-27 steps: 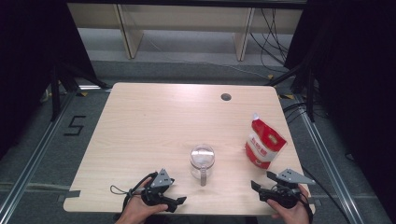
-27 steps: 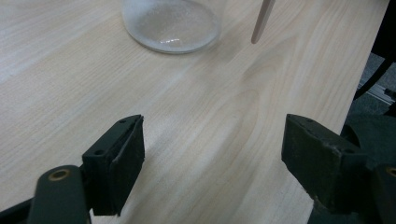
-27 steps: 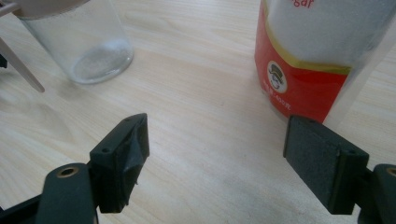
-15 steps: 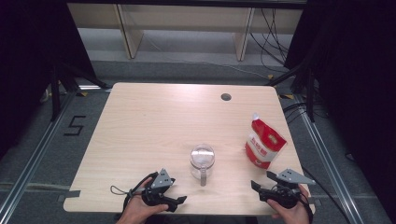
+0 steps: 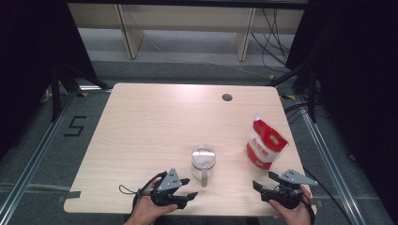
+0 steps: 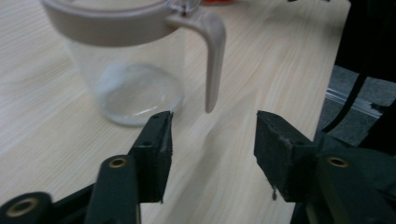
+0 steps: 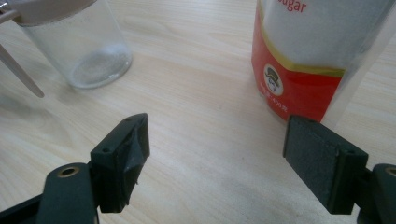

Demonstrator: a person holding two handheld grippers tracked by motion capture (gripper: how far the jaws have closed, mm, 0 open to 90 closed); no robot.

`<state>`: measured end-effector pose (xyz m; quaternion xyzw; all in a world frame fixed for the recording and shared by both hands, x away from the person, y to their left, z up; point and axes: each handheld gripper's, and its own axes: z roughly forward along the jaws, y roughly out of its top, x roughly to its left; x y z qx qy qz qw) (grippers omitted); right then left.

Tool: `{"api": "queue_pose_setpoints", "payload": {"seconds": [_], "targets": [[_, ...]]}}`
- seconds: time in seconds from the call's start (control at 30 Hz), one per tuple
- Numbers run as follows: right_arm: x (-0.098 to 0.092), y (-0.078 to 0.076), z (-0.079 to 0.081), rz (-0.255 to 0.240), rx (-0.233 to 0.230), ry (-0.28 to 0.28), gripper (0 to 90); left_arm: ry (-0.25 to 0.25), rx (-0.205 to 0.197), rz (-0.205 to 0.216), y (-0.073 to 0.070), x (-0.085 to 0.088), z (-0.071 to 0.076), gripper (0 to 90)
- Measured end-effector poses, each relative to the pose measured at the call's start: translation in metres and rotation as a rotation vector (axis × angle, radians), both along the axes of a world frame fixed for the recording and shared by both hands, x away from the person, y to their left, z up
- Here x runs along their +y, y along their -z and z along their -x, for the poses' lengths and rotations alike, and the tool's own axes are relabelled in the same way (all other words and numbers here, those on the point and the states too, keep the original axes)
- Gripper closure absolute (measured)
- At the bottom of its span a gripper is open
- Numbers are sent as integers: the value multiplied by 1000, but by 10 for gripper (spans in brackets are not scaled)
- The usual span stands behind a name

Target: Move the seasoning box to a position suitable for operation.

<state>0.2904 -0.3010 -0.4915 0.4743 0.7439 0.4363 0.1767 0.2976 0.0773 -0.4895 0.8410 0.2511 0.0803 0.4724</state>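
Observation:
A clear plastic jug (image 5: 203,158) with a beige rim and handle stands near the table's front middle, its handle pointing toward the person. A red and white sugar bag (image 5: 265,143) stands upright to its right. My left gripper (image 5: 188,187) rests at the front edge just left of the jug's handle, open and holding nothing. In the left gripper view the jug (image 6: 126,70) and its handle (image 6: 212,56) sit just beyond the open left gripper (image 6: 212,123). My right gripper (image 5: 263,180) is at the front right, open, below the bag. In the right gripper view the right gripper (image 7: 217,126) faces bare wood between the jug (image 7: 79,46) and the sugar bag (image 7: 308,60).
The wooden table (image 5: 155,122) has a round cable hole (image 5: 227,97) near its far edge. Black curtains stand on both sides, and shelving and cables lie on the floor beyond the table.

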Motion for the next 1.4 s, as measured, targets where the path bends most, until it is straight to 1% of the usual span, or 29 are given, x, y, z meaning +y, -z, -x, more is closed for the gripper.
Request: {"api": "queue_pose_setpoints", "payload": {"seconds": [0.03,0.17,0.2,0.27,0.3,0.33,0.37,0.43,0.5,0.53,0.57,0.6,0.63,0.7,0.73,0.8,0.83,0.87,0.9,0.97,1.0,1.03,1.13,1.2,1.23,1.27,1.3,1.33,1.4], "targets": [[1,0,1,-13,15,8,236,12,13,7,0,-3,0,505],[0,0,0,-5,0,-2,236,9,8,7,1,-18,-1,517],[0,0,0,-2,-5,-4,236,32,-18,-25,0,-19,-5,517],[-1,0,0,-6,-5,-5,237,-2,1,11,2,-27,-4,524],[0,-1,0,-10,0,-2,238,12,1,-1,3,-27,-6,531],[-1,0,0,-6,-6,-6,238,6,-25,-7,3,-29,-6,535],[-1,0,0,-6,-6,-7,239,0,-12,-11,4,-30,-7,540],[0,0,0,-5,-6,-9,239,8,-32,-19,4,-30,-9,551],[0,0,-1,-11,-2,-17,239,-5,-5,2,4,-32,-8,558],[2,-1,2,-32,33,8,239,3,-15,-10,3,-33,-9,562],[2,-1,2,-26,25,-2,239,-2,-33,-8,4,-34,-10,568],[2,0,1,-22,21,-3,239,-6,-20,1,4,-35,-10,572],[2,-1,1,-18,27,-8,239,-11,-36,-20,3,-35,-11,581],[3,0,1,-27,18,-13,239,-13,-33,-3,4,-38,-13,609],[3,0,1,-27,22,-12,239,-19,-30,-9,4,-39,-13,630],[3,1,0,-31,11,-13,239,-13,-56,-30,3,-39,-15,685],[3,1,0,-40,12,-11,239,-21,-41,-25,3,-40,-15,708],[2,0,1,-25,22,-4,239,-17,-69,-22,3,-40,-17,741],[2,0,1,-27,24,-7,239,-29,-53,-11,4,-39,-17,778],[3,0,1,-27,24,-8,239,-10,-54,-16,3,-37,-19,791],[3,0,1,-28,24,-10,239,-25,-45,-12,4,-37,-17,792],[3,0,1,-28,24,-9,239,-8,-29,-9,3,-36,-18,792],[2,-1,2,-24,30,-13,239,-11,-48,-29,3,-31,-19,789],[3,1,0,-45,11,-16,240,-13,-43,-30,2,-27,-18,785],[3,1,0,-44,10,-16,240,-17,-40,-7,3,-26,-18,783],[3,1,0,-45,11,-15,240,-8,-45,-28,2,-22,-19,780],[3,0,1,-33,18,-11,240,-8,-28,-21,2,-20,-19,777],[2,0,1,-28,27,-14,240,-14,-44,-33,2,-17,-20,773],[3,0,1,-31,21,-17,240,-27,-34,-24,2,-11,-19,765]]}}
